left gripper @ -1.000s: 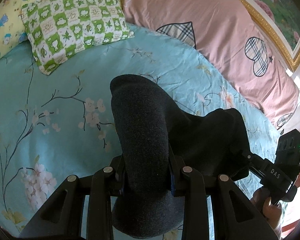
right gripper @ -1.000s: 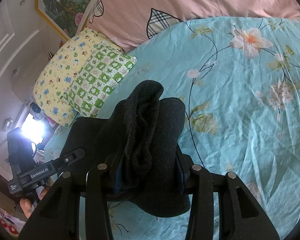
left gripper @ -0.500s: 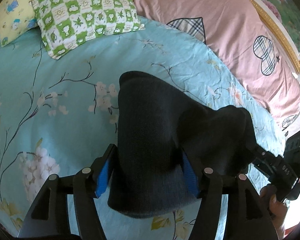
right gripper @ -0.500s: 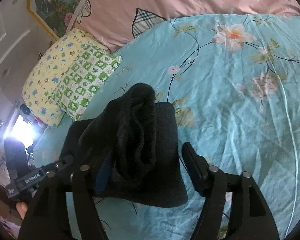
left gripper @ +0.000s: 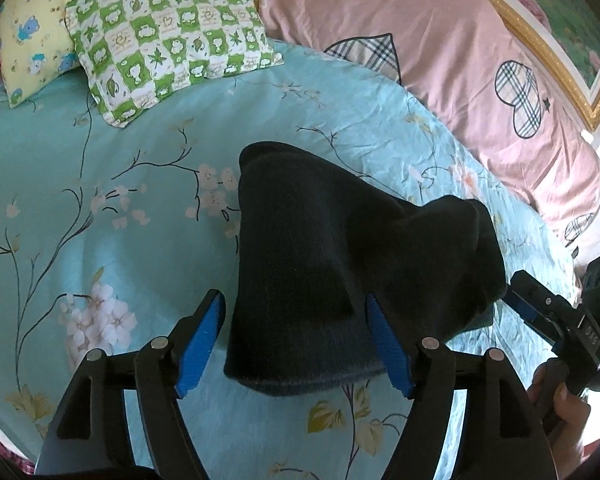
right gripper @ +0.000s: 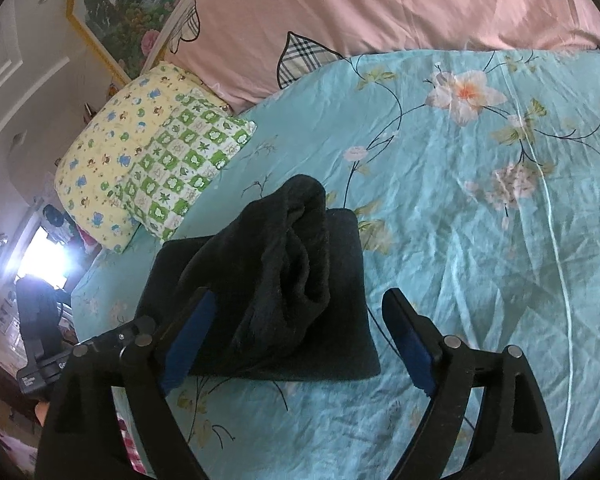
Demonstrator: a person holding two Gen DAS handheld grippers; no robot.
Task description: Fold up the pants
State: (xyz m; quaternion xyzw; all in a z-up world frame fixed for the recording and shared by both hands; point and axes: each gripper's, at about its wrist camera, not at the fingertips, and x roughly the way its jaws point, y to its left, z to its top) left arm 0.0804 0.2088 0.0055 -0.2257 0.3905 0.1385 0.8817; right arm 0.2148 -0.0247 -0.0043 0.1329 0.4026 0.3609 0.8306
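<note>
The dark charcoal pants (left gripper: pixel 332 264) lie folded into a thick bundle on the turquoise floral bedsheet (left gripper: pixel 100 184). In the right wrist view the pants (right gripper: pixel 276 284) show a rumpled top layer over a flat square fold. My left gripper (left gripper: pixel 296 340) is open, its blue pads on either side of the near end of the bundle. My right gripper (right gripper: pixel 300 340) is open too, its fingers astride the bundle's other end. The right gripper also shows in the left wrist view (left gripper: pixel 556 312), and the left gripper in the right wrist view (right gripper: pixel 100 344).
A green checked pillow (left gripper: pixel 172 40) and a yellow cartoon pillow (left gripper: pixel 32 36) lie at the head of the bed. A long pink bolster (left gripper: pixel 460 60) with plaid hearts runs along the framed picture (left gripper: pixel 572 28). The bed's edge is near the left gripper (right gripper: pixel 132 456).
Both grippers have opened and let go of the pants, and drawn back slightly. The bundle has settled onto the sheet.
</note>
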